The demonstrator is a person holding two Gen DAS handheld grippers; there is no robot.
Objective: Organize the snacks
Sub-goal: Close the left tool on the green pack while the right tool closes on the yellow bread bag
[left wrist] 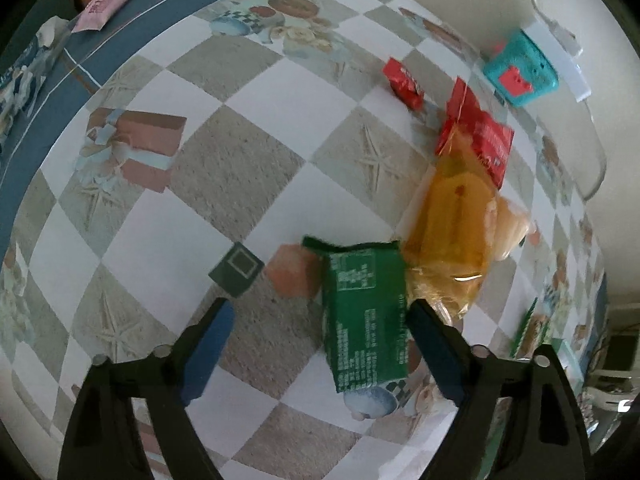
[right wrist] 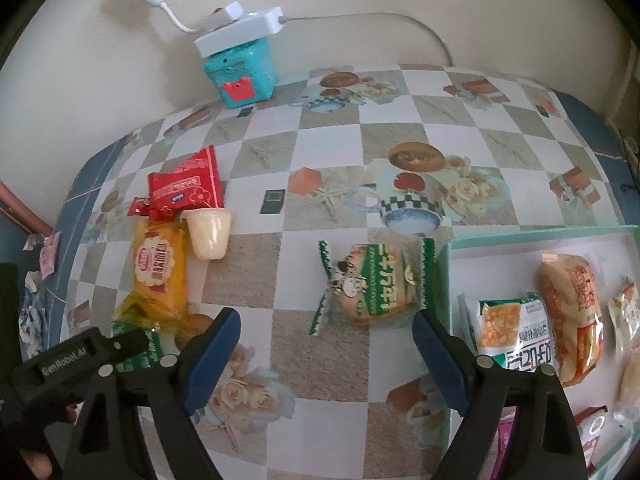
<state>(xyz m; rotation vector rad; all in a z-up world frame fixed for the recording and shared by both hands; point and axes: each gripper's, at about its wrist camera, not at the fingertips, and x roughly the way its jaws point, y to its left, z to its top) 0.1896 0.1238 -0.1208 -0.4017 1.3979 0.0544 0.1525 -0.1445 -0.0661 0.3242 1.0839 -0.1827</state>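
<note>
My left gripper (left wrist: 320, 306) stands open over a green snack packet (left wrist: 368, 320) that lies flat on the checked tablecloth, close beside the right finger and well away from the left one. A yellow biscuit pack (left wrist: 452, 216) and red packets (left wrist: 480, 132) lie just beyond it. My right gripper (right wrist: 326, 316) is open too, its fingers either side of a green-and-white wrapped bun (right wrist: 368, 288) without pressing it. A pale green tray (right wrist: 540, 234) to the right holds several snack packs. A jelly cup (right wrist: 210, 232) lies on its side by the yellow pack (right wrist: 160, 272).
A teal toy box (right wrist: 242, 72) with a white power strip (right wrist: 240, 26) on top stands against the wall at the back. A small red sweet (left wrist: 402, 78) lies near it. A pink packet (left wrist: 106, 2) rests on the blue border at the far edge.
</note>
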